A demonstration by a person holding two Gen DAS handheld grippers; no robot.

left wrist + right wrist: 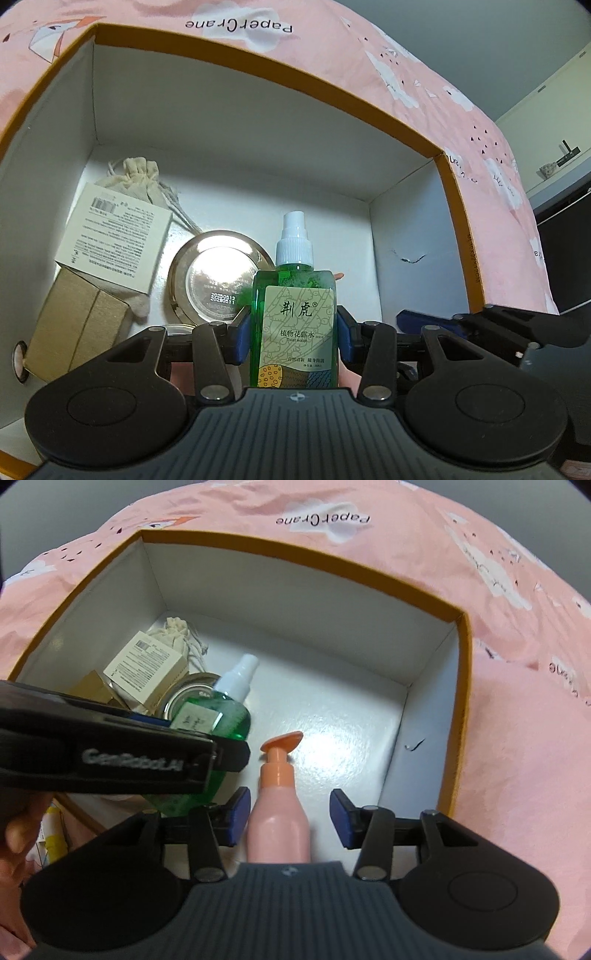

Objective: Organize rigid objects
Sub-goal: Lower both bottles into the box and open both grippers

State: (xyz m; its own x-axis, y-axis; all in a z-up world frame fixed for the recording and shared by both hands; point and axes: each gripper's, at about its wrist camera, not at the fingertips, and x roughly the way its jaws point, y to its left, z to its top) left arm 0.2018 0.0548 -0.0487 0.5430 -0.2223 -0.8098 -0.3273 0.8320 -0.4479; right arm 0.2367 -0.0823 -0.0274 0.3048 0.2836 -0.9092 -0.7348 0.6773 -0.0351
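Observation:
My left gripper (293,332) is shut on a green spray bottle (293,325) with a white nozzle, held upright inside an open box with an orange rim (258,68). The bottle also shows in the right wrist view (218,709), with the left gripper (110,753) across it. My right gripper (286,816) is open around a pink pump bottle (279,819); its left pad is close to the bottle and its right pad stands well apart from it. The pink bottle points into the box (295,559).
Inside the box at the left lie a cloth drawstring pouch (135,177), a white printed carton (114,236), a gold carton (77,328) and a round shiny jar (218,273). The box sits on pink printed fabric (517,738). The box's right wall has a small tear (408,258).

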